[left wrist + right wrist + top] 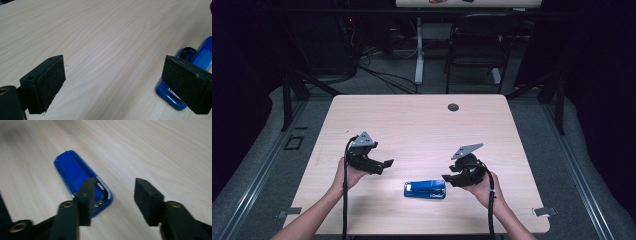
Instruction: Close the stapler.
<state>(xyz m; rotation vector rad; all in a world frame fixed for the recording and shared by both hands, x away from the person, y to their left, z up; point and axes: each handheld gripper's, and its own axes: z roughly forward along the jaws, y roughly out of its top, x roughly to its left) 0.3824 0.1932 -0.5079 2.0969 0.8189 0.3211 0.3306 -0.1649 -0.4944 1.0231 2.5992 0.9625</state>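
A glossy blue stapler (425, 189) lay on the pale woodgrain surface (422, 125) between two grippers, left (388, 163) and right (445, 177), fingers open and empty.

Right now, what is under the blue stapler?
The blue stapler lies flat on the bare wooden table, between the left tongs and the right tongs, which are both open and off it. Its underside is hidden; nothing sticks out from beneath.

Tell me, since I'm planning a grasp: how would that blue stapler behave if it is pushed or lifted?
The blue stapler lies flat and long on the wooden table, so it would probably slide rather than roll or tip. It looks rigid. Its glossy shell may be somewhat slippery between pads, and the hinged top might flex open if gripped at one end.
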